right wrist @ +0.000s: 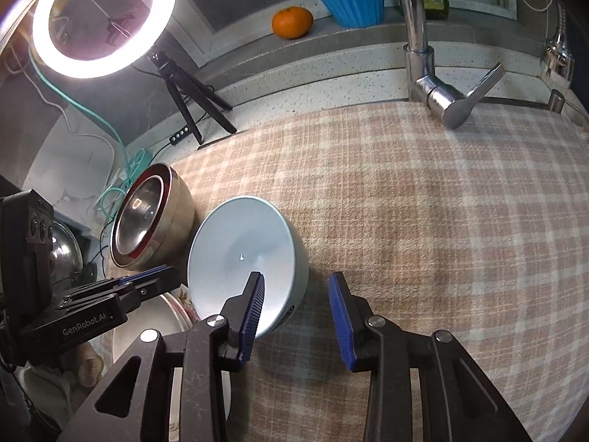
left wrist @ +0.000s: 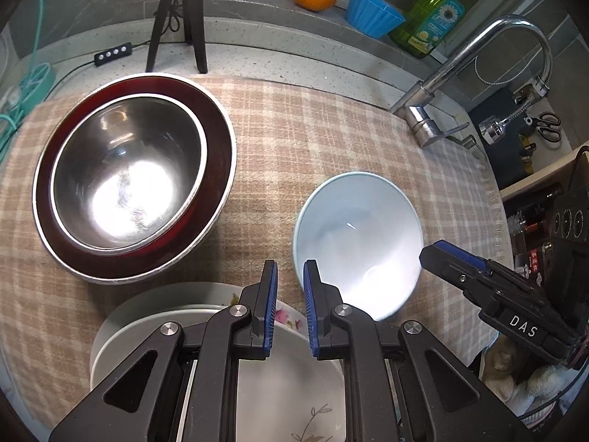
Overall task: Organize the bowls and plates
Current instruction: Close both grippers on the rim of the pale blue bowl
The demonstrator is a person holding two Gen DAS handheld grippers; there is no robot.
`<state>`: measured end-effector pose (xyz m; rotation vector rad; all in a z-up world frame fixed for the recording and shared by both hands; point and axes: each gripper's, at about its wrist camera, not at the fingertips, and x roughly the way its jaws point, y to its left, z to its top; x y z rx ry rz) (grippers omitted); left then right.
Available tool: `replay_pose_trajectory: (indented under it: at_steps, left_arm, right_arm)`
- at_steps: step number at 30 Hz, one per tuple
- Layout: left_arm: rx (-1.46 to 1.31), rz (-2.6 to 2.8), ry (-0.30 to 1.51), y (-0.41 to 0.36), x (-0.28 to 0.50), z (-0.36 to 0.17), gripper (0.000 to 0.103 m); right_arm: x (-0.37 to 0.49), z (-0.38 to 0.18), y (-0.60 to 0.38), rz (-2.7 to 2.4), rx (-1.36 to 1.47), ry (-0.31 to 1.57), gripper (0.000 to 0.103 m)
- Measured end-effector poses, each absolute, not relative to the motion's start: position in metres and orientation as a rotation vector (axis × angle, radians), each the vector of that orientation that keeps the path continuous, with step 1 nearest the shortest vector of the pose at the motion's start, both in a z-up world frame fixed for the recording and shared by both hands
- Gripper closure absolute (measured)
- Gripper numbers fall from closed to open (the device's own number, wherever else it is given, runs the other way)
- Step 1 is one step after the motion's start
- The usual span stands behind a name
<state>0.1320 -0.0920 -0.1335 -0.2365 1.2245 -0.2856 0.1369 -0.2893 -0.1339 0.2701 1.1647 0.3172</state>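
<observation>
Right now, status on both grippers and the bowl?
Left gripper narrow gap, empty. Right gripper open, straddling pale blue bowl rim. Steel bowl nested in red one. Nothing blocking.

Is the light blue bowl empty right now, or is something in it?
Empty. The light blue bowl stands upright on the checked cloth, and both wrist views show only its bare, glossy inside.
</observation>
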Motion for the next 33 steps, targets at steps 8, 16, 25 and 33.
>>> replay_pose_trajectory:
  at_steps: [8,16,25,33]
  left_arm:
    - [-0.244,-0.294,1.247,-0.096,0.138,-0.141,0.090]
    - [-0.222,-0.292,1.247,-0.100,0.143,-0.142,0.091]
    - [-0.215,-0.293,1.250,-0.105,0.143,-0.145,0.097]
    - [-0.213,-0.287,1.225,-0.102,0.142,-0.134,0.097]
  right_arm:
    - [0.141,-0.144,-0.287,0.328,0.290,1.203,0.085]
    - [0.145,-0.147,-0.285,0.323,0.289,1.217,0.093]
    - [0.145,-0.146,-0.282,0.313,0.273,1.218,0.095]
    - [0.149,-0.136,-0.281,0.315,0.288,1.220,0.095]
